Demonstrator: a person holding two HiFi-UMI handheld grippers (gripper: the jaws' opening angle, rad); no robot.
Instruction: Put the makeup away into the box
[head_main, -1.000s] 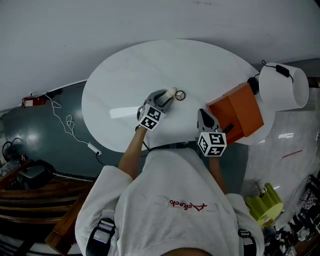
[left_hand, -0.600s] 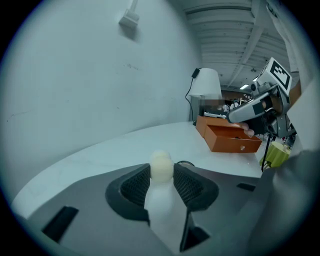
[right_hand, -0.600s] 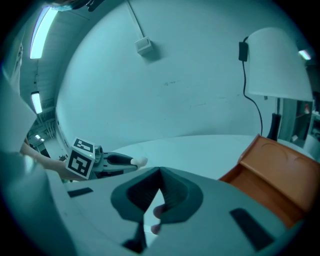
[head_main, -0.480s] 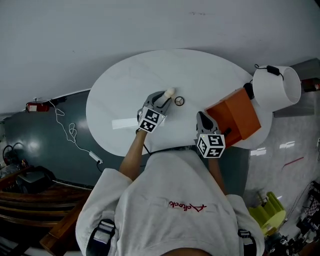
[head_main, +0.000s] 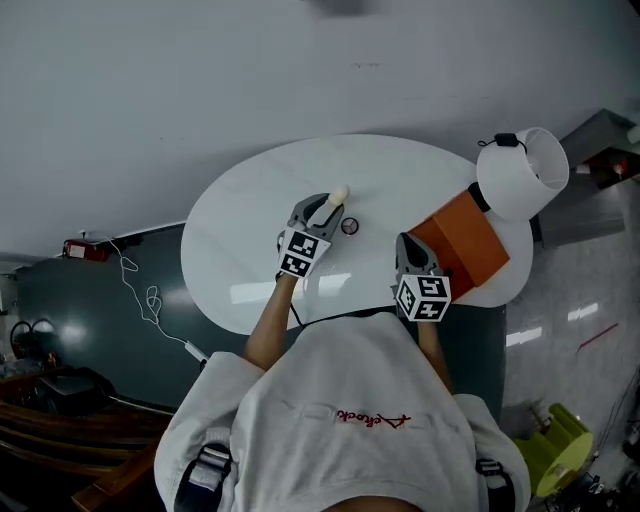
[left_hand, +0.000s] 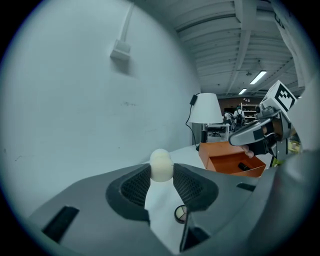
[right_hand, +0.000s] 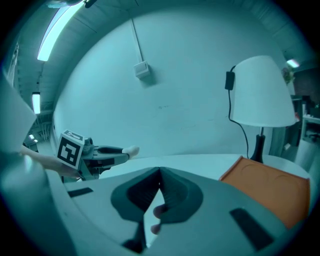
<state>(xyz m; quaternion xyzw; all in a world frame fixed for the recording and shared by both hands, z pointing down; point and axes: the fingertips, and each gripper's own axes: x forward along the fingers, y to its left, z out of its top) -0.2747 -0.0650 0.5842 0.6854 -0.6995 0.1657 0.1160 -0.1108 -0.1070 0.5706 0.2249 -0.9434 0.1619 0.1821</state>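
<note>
1. Left tool (left_hand: 161, 181) is clamped on a pale, egg-shaped makeup sponge (left_hand: 161, 165). Its jaws are partway closed, both ridged pads press on the sponge's sides, and the rounded end pokes out past the tips. I hold it in the air over the middle of the surface.
2. My right tool (right_hand: 159, 174) has its jaws brought together, tips touching, with none of the makeup between them. It hangs near the front edge of the surface, just beside the near corner of the box.
3. The round white surface (head_main: 250, 240) is the biggest thing in front of me and carries everything else.
4. A lamp (head_main: 520, 172) with a wide white shade and a dark cable stands at the far right edge of the surface, right behind the box.
5. The orange box (head_main: 465, 245) sits open on the right side of the surface, between the lamp and my right tool. The left gripper view looks into it, and a small dark tube (left_hand: 243, 166) lies on its floor.
6. A small round compact (head_main: 349, 226) lies flat on the surface just to the right of my left tool's tips, well apart from the box. In the left gripper view it shows below the sponge, through the gap between the jaws.
</note>
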